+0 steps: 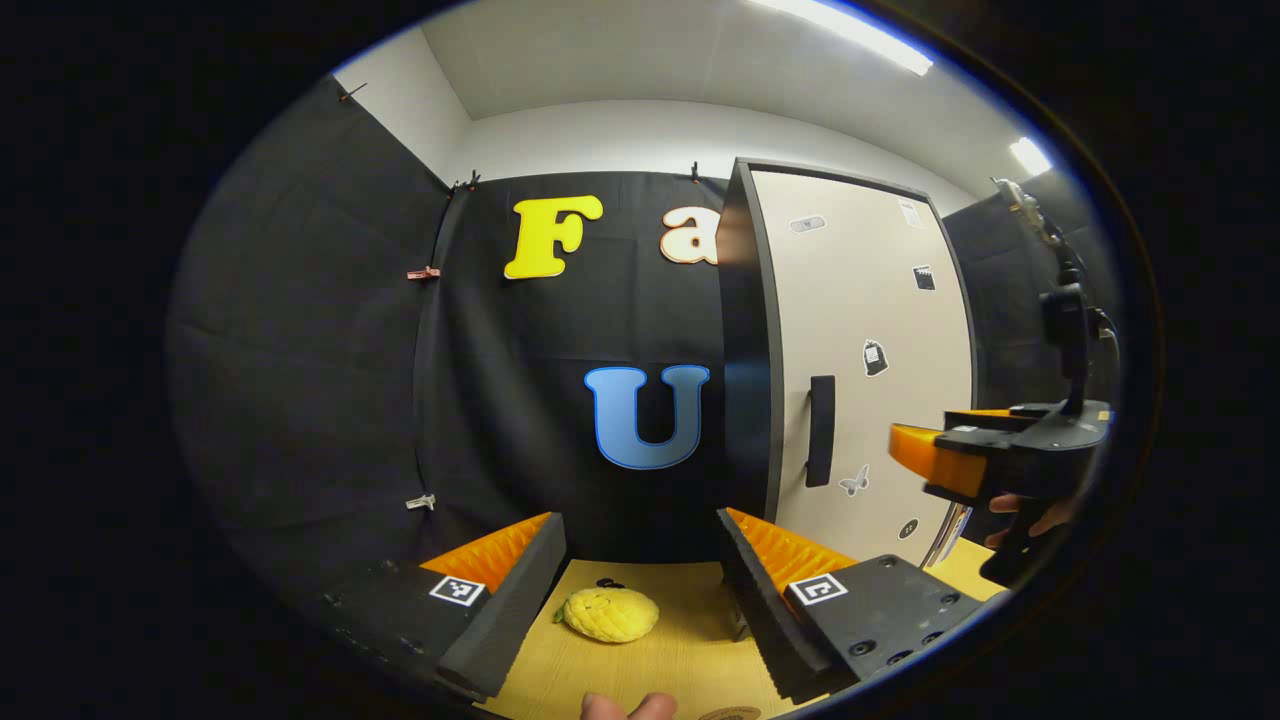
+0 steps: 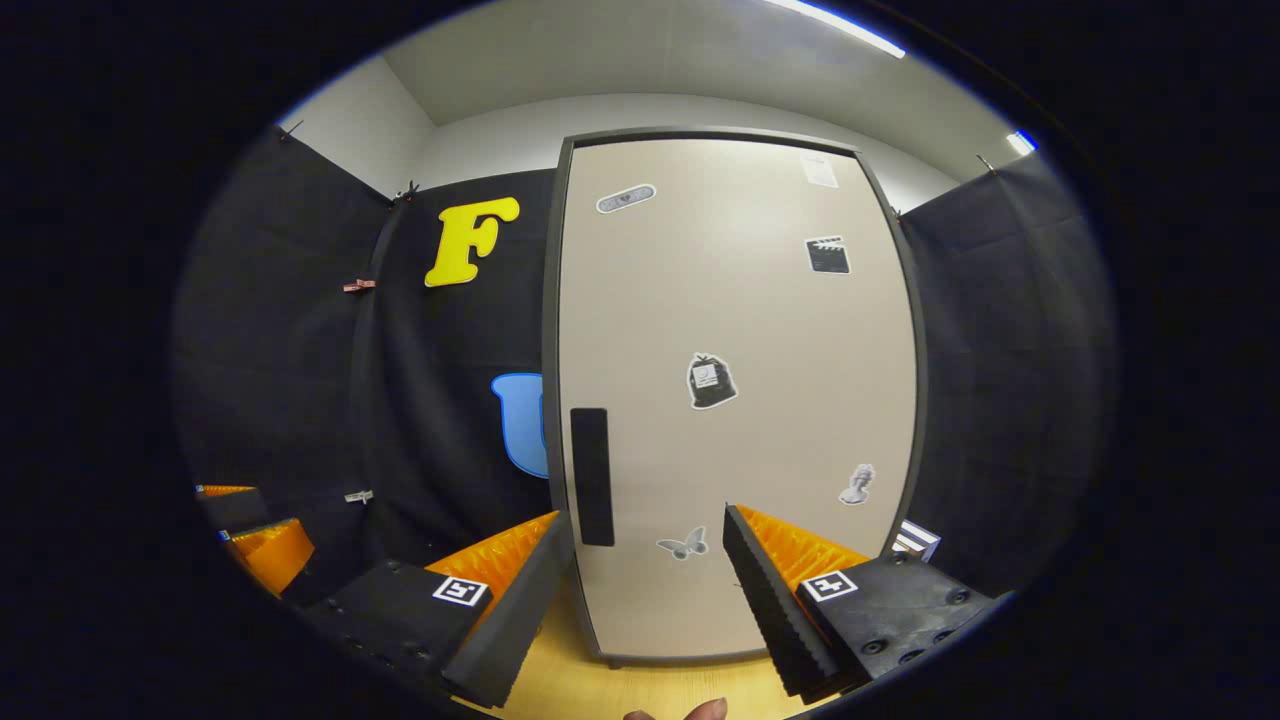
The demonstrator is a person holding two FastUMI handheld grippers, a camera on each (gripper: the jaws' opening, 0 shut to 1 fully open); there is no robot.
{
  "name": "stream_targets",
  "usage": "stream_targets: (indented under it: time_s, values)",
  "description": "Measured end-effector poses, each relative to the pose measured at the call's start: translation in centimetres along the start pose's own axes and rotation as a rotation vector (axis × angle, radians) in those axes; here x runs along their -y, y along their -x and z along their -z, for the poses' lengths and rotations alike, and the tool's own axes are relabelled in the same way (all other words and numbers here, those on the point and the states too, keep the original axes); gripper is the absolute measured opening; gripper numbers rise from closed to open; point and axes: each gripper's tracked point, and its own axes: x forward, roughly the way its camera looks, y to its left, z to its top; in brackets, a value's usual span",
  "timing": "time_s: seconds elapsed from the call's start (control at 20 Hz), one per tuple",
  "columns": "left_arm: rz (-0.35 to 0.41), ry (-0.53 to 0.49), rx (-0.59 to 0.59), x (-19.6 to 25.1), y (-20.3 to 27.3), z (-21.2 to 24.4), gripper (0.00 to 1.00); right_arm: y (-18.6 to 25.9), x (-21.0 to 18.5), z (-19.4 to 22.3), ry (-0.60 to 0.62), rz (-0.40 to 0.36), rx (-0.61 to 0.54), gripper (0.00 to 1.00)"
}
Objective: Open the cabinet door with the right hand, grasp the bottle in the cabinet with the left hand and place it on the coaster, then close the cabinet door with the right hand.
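Note:
A tall beige cabinet with a dark frame stands on the wooden table, and its door is shut, so the inside is hidden. The door's black vertical handle is on its left edge. My right gripper is open in front of the door's lower part, short of the handle, with nothing between its fingers. In the left gripper view the cabinet stands to the right with its handle, and the right gripper hovers beside it in a hand. My left gripper is open and empty, facing the cloth wall. The rim of a brown round coaster peeks in at the bottom.
A yellow plush fruit toy lies on the wooden table between the left gripper's fingers. Several stickers dot the cabinet door. A striped object leans at the cabinet's right foot. The left gripper appears far left in the right gripper view.

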Motion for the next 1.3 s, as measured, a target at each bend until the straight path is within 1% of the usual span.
stream_targets:
  time_s: [0.2, 0.5, 0.55, 0.6, 0.65, 0.7, 0.75, 0.8, 0.95, 1.05, 1.15, 1.3]
  values:
    - [-0.008, -0.003, -0.002, -1.5, -0.2, 0.5, 0.95, -4.2, -1.9, 0.7, -0.002, -0.007, -0.003, 0.98]
    - [-0.001, 0.003, -0.004, -2.6, -0.5, 1.0, 0.94, -9.3, -3.2, 2.4, -0.02, 0.007, -0.026, 0.98]
    - [0.0, 0.006, -0.007, -2.7, -0.6, 1.2, 0.95, -9.9, -3.2, 2.8, -0.02, 0.019, -0.034, 0.96]
    - [0.001, 0.009, -0.012, -2.9, -0.6, 1.5, 0.95, -10.6, -3.3, 3.3, -0.029, 0.021, -0.049, 0.93]
    - [0.003, 0.011, -0.018, -3.0, -0.6, 1.7, 0.95, -11.1, -3.3, 3.8, -0.036, 0.028, -0.06, 0.81]
    - [0.003, 0.012, -0.023, -3.1, -0.6, 2.0, 0.95, -11.4, -3.3, 4.1, -0.043, 0.033, -0.069, 0.71]
    - [0.002, 0.012, -0.026, -3.2, -0.6, 2.1, 0.95, -11.6, -3.0, 4.3, -0.043, 0.051, -0.076, 0.52]
    - [0.002, 0.01, -0.026, -3.3, -0.5, 2.2, 0.95, -11.5, -3.1, 4.1, -0.045, 0.049, -0.058, 0.44]
    - [0.005, 0.001, -0.025, -3.1, -0.4, 2.1, 0.94, -11.3, -3.0, 4.1, -0.019, 0.042, -0.052, 0.32]
    - [0.01, 0.01, -0.022, -2.7, -0.1, 1.9, 0.94, -11.1, -2.9, 4.2, -0.02, 0.027, -0.062, 0.18]
    - [0.007, 0.01, -0.016, -2.7, 0.2, 1.7, 0.94, -10.8, -3.1, 4.2, -0.021, 0.009, -0.066, 0.18]
    - [0.001, 0.003, -0.015, -2.5, 0.3, 1.7, 0.94, -9.3, -3.4, 3.8, -0.043, -0.032, -0.077, 0.18]
